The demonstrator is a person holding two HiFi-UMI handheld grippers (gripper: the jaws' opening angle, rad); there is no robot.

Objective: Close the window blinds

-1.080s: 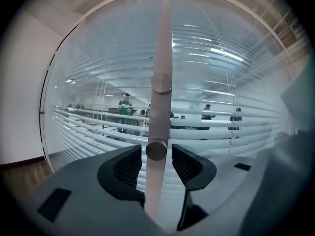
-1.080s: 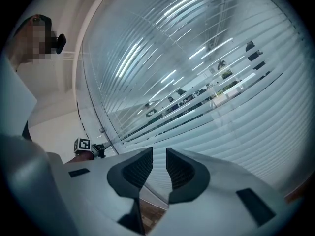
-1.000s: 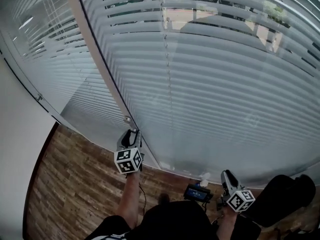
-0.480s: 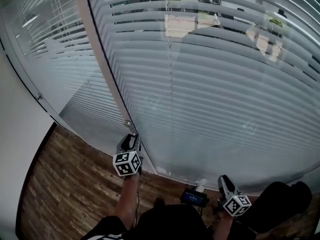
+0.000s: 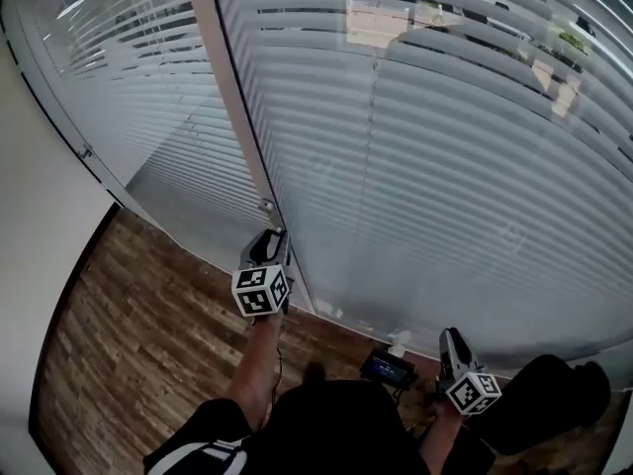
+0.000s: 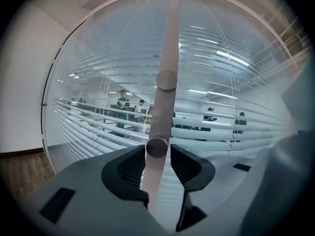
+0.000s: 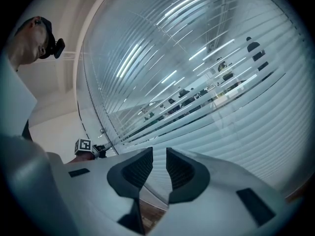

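White slat blinds (image 5: 465,156) hang behind glass panes, their slats still letting an office show through. A pale vertical frame post (image 5: 237,117) separates two panes and carries a round knob (image 5: 265,206). In the left gripper view the post (image 6: 170,43) shows two knobs: an upper knob (image 6: 167,80) and a lower knob (image 6: 158,147). My left gripper (image 6: 158,150) is shut on the lower knob, one jaw on each side. In the head view the left gripper (image 5: 269,237) sits against the post. My right gripper (image 5: 447,340) hangs low by the glass, its jaws (image 7: 159,154) nearly together with nothing in them.
Wood floor (image 5: 129,334) runs up to the glass, with a white wall (image 5: 35,236) at the left. A small black device (image 5: 388,367) lies near my legs. People (image 6: 123,102) sit in the office beyond the blinds. The right gripper view catches the left gripper's marker cube (image 7: 83,145).
The head view has swung, so the post and blinds sit further right. My left gripper stays at the post by the knob and the right gripper stays low.
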